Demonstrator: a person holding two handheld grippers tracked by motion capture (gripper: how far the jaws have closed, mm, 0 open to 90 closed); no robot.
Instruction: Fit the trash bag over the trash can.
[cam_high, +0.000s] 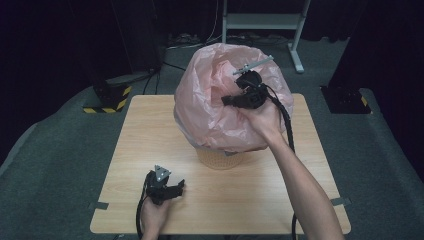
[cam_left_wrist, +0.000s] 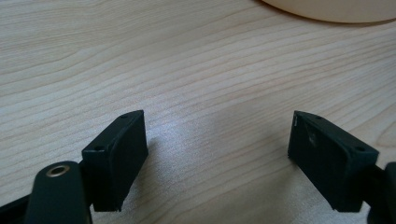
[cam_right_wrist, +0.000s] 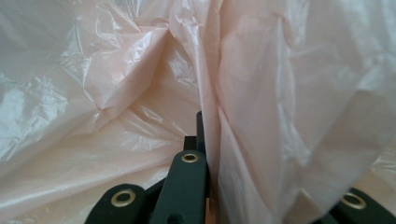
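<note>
Nearest, left gripper rests low over the table at the front edge, jaws spread wide with bare wood between them; idle, likely parked to keep clear. Beyond it, the beige bin stands mid-table under a billowing pink plastic bag. Farthest, right gripper is raised at the bag's top, jaws pinched on a fold of film, probably to lift and spread the liner over the rim.
</note>
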